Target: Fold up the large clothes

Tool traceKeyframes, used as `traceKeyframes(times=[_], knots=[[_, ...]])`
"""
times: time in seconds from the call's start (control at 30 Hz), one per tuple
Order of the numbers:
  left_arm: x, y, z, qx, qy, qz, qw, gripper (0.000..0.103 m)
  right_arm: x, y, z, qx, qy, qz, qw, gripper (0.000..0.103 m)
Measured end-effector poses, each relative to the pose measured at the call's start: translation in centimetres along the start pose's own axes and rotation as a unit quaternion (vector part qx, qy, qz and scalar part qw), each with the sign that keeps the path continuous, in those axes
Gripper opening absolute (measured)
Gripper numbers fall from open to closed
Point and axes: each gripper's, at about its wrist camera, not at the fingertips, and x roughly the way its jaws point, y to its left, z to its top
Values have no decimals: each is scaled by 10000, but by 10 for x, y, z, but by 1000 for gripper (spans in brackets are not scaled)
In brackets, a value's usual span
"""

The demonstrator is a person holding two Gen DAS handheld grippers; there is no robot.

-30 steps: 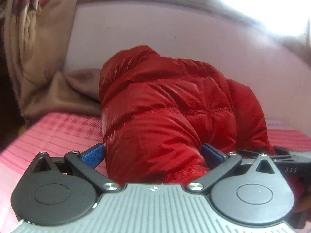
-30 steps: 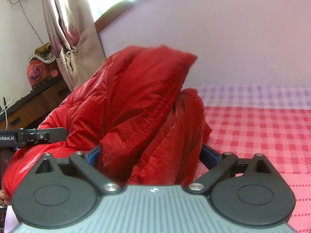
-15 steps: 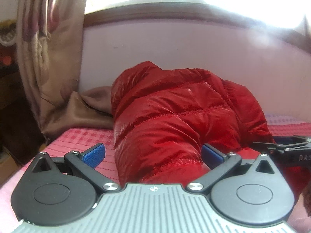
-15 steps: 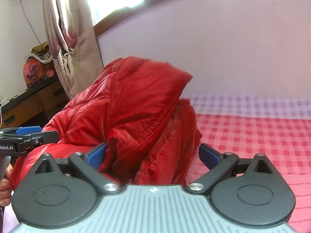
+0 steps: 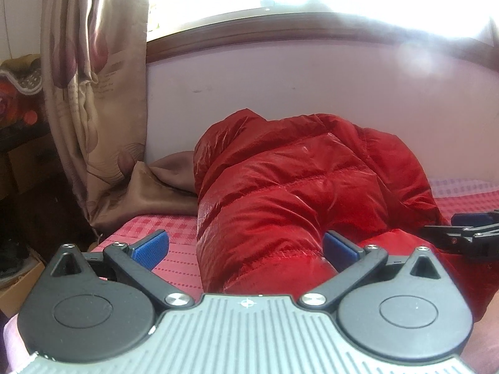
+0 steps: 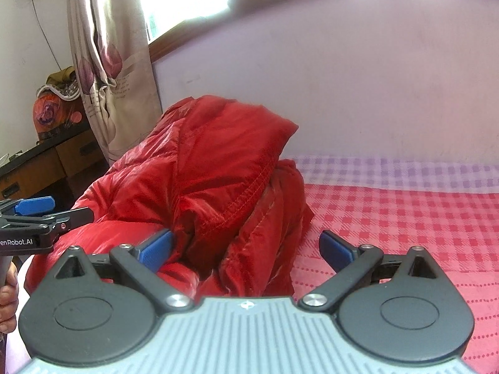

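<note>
Against the wall [image 5: 312, 87], the jacket [image 5: 296, 193] sits bunched on the bed [image 6: 405, 218]; both hand-held grippers, left [image 5: 244, 249] and right [image 6: 246, 249], are released; better to pinch the hem evenly.

- One red jacket [image 5: 296, 193] is counted, heaped on the bed.
- One bed [image 6: 405, 218], checked pink cover.
- Two grippers are seen: left [image 5: 244, 246], right [image 6: 246, 247].
- Four blue pads [image 5: 149, 246], two per gripper.
- One curtain [image 5: 93, 93].
- One hand [image 6: 7, 293] is partly seen.
</note>
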Motion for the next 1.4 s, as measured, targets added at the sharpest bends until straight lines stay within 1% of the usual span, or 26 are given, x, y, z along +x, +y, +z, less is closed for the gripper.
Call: traceKeyframes(times=[0.13,0.3,0.4,0.53,0.67,0.83,0.93,1.0,1.1,1.2,1.4], knots=[[-5,-1,0,7,-35,13,10000,103,-6,0,-1,-33,-38,-9,10000,100],[-19,-7,-1,91,-188,44,9998,103,-21,2,-4,-127,-225,-110,9996,100],[-31,-11,-3,135,-318,57,9994,103,-38,9,-6,-260,-508,-209,9982,100],[-50,-19,-5,220,-577,239,9978,103,-67,22,-12,-305,-967,-177,9947,101],[-71,-23,-5,159,-776,391,9961,103,-93,38,-17,-314,-1307,-167,9908,101],[-97,-20,-2,-74,-990,238,9948,103,-118,58,-25,-454,-1655,-207,9849,103],[-113,-22,0,-67,-1152,236,9930,103,-127,68,-28,-580,-1701,-177,9836,103],[-122,-22,3,-194,-1196,199,9924,103,-133,73,-29,-639,-1739,-176,9825,103],[-134,-24,8,-265,-1220,286,9918,103,-143,79,-30,-735,-1830,-171,9802,103],[-143,-24,12,-279,-1301,116,9910,103,-150,83,-31,-745,-1882,-171,9791,103],[-153,-31,14,-245,-1346,-16,9906,103,-159,82,-32,-669,-1915,-198,9790,103]])
